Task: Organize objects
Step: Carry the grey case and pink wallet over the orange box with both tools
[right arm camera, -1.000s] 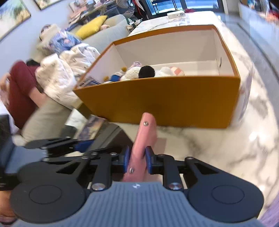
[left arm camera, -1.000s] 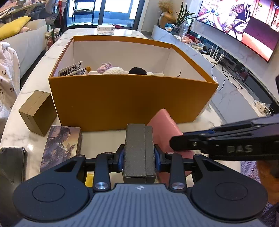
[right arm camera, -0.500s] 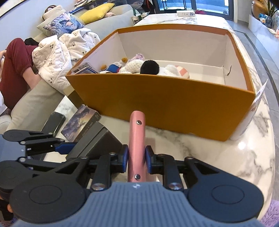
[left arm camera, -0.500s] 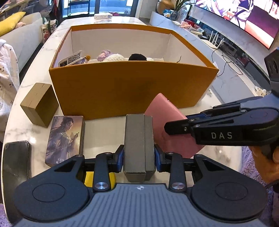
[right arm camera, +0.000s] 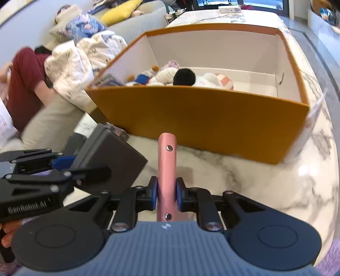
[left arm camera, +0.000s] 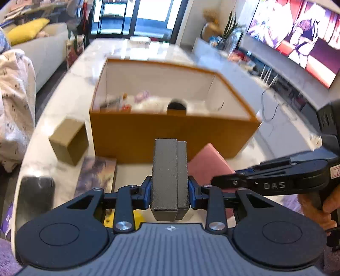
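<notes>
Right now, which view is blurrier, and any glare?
Left wrist: motion blur smears the orange box and its contents; the gray case in the claw stays sharp. Right wrist: box sharper, edges slightly soft; glare on the marble table.

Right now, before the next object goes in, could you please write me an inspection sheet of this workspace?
Surface: white marble table, bare in front of the box.
Job's things: orange box, open, holding plush toys; grey case in the left gripper; pink case in the right gripper.
Clutter: tan box, illustrated card box, dark phone, something yellow under the left gripper.
Grippers: left gripper shut on the grey case; right gripper clamped on the pink case, jaws closing.
Cables: thin cables by the TV shelf, off the table.
Surroundings: sofa with yellow cushion, a person in a red top, TV.
</notes>
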Demonstrator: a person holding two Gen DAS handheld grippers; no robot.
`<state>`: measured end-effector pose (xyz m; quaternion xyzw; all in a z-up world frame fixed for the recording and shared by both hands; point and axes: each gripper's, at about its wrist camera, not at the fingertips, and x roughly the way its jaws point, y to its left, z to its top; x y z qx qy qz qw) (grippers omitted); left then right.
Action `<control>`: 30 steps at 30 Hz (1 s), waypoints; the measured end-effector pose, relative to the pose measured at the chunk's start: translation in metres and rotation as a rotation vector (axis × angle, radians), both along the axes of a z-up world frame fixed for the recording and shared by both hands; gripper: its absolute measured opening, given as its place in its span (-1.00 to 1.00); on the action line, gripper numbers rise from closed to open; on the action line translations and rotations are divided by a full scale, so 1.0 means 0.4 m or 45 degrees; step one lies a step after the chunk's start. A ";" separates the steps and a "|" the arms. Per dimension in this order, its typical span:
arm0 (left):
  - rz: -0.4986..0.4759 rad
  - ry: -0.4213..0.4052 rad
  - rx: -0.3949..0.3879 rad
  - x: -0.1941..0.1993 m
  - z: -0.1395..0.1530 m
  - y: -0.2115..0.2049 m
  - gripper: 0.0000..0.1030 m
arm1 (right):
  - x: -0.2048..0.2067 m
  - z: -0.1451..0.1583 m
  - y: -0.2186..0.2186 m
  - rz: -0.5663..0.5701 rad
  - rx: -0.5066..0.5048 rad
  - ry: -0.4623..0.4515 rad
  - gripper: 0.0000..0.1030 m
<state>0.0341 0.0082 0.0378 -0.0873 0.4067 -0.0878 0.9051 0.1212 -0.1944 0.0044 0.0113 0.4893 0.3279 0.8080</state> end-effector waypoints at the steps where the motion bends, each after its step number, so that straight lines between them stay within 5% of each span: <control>1: -0.004 -0.037 -0.014 -0.003 0.025 -0.003 -0.27 | -0.004 0.027 -0.013 -0.003 0.017 -0.021 -0.65; 7: -0.074 -0.215 -0.153 -0.006 0.144 -0.011 -0.27 | -0.045 0.188 -0.103 -0.076 0.153 -0.206 -0.65; 16: -0.080 -0.298 -0.227 0.143 0.219 0.010 -0.27 | 0.027 0.335 -0.193 -0.295 0.189 -0.396 -0.65; 22: -0.038 -0.239 -0.264 0.280 0.191 0.027 -0.27 | 0.176 0.317 -0.183 -0.372 0.144 -0.373 -0.65; 30: -0.014 -0.096 -0.298 0.466 0.065 0.016 -0.27 | 0.408 0.173 -0.069 -0.395 -0.010 -0.212 -0.65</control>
